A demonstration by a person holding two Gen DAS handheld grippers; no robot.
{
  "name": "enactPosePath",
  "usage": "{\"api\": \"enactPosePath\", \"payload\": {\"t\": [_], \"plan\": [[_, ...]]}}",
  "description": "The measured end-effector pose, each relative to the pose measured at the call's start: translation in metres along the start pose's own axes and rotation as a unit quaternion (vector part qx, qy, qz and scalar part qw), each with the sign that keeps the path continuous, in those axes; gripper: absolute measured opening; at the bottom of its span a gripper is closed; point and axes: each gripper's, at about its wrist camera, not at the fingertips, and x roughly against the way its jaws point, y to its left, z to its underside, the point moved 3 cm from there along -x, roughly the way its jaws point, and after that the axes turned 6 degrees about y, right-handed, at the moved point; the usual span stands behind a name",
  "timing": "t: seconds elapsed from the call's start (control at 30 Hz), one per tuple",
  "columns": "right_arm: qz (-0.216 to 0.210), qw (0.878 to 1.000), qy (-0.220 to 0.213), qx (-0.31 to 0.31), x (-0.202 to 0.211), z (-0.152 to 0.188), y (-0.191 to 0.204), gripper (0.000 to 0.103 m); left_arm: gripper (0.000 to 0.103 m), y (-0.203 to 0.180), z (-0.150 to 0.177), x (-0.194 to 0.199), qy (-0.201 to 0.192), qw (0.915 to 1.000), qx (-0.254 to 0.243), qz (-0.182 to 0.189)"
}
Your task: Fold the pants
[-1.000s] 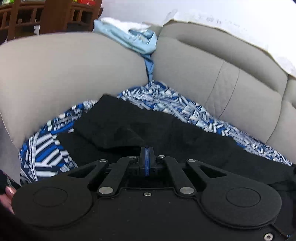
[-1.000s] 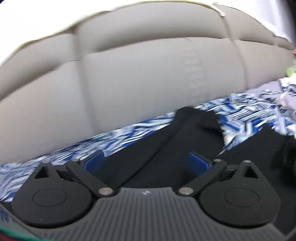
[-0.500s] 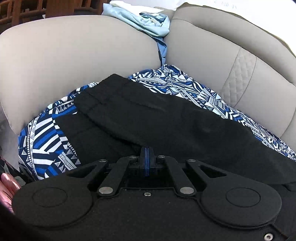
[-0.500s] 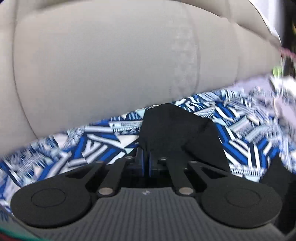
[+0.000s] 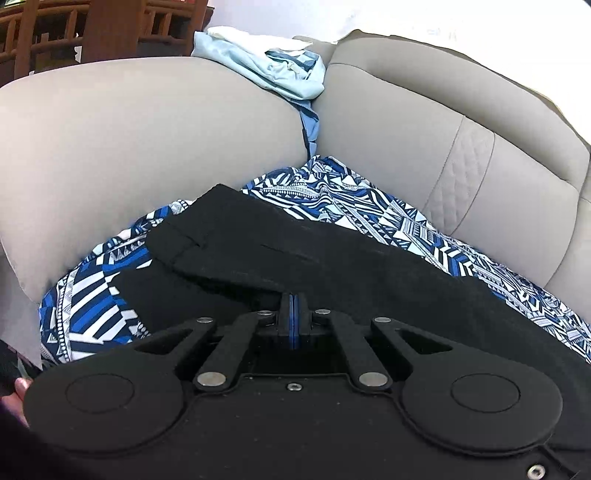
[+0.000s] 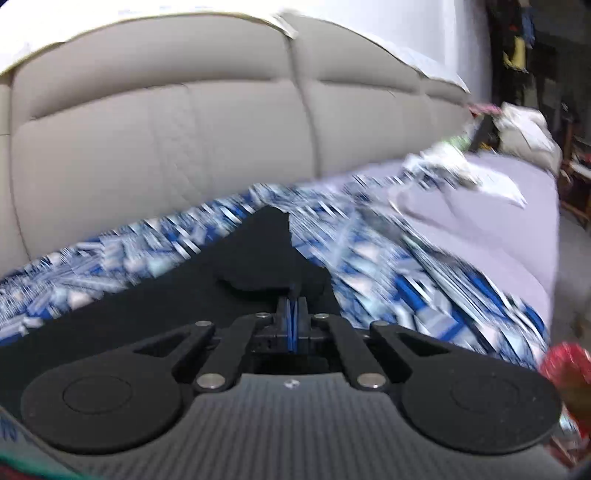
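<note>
Beige sofa (image 5: 147,140), seat draped with a blue-and-white patterned cloth (image 5: 85,302). Left gripper (image 5: 293,306) nearest the lens, jaws pressed together and pinching a fold of the black pants (image 5: 295,254), which lie spread across the cloth toward the armrest. Right gripper (image 6: 292,306) likewise clamped on black pant fabric (image 6: 147,295); view blurred. Beyond: sofa backrest (image 6: 147,140), light blue clothes (image 5: 266,70) heaped in the cushion gap, wooden furniture (image 5: 92,29) farthest back.
</note>
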Motion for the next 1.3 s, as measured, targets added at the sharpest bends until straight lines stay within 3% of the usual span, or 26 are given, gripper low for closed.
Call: {"api": "enactPosePath", "payload": {"t": [0.17, 0.33, 0.47, 0.5, 0.53, 0.6, 0.67, 0.73, 0.87, 1.0, 1.13, 1.3], "plan": [[0.010, 1.000, 0.012, -0.001, 0.010, 0.026, -0.018, 0.004, 0.001, 0.006, 0.012, -0.002, 0.015, 0.9995, -0.015, -0.022], [0.024, 1.000, 0.017, 0.008, 0.016, 0.038, -0.017, 0.004, 0.002, 0.016, 0.029, -0.020, 0.066, 0.9969, 0.001, -0.043], [0.037, 0.999, 0.034, 0.011, 0.012, 0.041, -0.021, 0.009, 0.004, 0.014, 0.034, -0.018, 0.061, 0.9968, -0.016, -0.049], [0.042, 0.998, 0.035, 0.009, 0.011, 0.041, -0.022, 0.011, 0.005, 0.014, 0.033, -0.019, 0.064, 0.9966, -0.015, -0.049], [0.049, 0.998, 0.034, 0.010, 0.011, 0.041, -0.023, 0.030, 0.006, 0.015, 0.033, -0.019, 0.067, 0.9965, -0.012, -0.048], [0.060, 0.998, 0.030, 0.012, 0.011, 0.040, -0.025, 0.042, 0.009, 0.017, 0.032, -0.017, 0.069, 0.9967, -0.002, -0.043], [0.063, 0.998, 0.015, 0.008, 0.016, 0.038, -0.026, 0.052, 0.027, 0.019, 0.029, -0.010, 0.063, 0.9973, 0.008, -0.037], [0.026, 1.000, -0.016, -0.004, 0.027, 0.036, -0.023, 0.065, 0.041, 0.019, 0.026, 0.000, 0.044, 0.9985, 0.016, -0.029], [-0.059, 0.996, -0.061, -0.002, 0.046, 0.032, -0.002, 0.075, 0.068, 0.019, 0.014, 0.018, -0.005, 0.9997, 0.017, -0.015], [-0.156, 0.985, -0.068, 0.032, 0.055, 0.035, 0.037, 0.080, 0.072, 0.025, -0.002, 0.008, -0.020, 0.9992, 0.025, -0.023], [-0.278, 0.953, -0.057, 0.106, 0.072, 0.049, 0.093, 0.087, 0.072, 0.045, -0.015, -0.024, 0.015, 0.9968, 0.070, -0.036], [-0.397, 0.895, -0.018, 0.202, 0.112, 0.102, 0.170, 0.090, 0.073, 0.066, -0.022, -0.053, 0.027, 0.9929, 0.109, -0.039]]}}
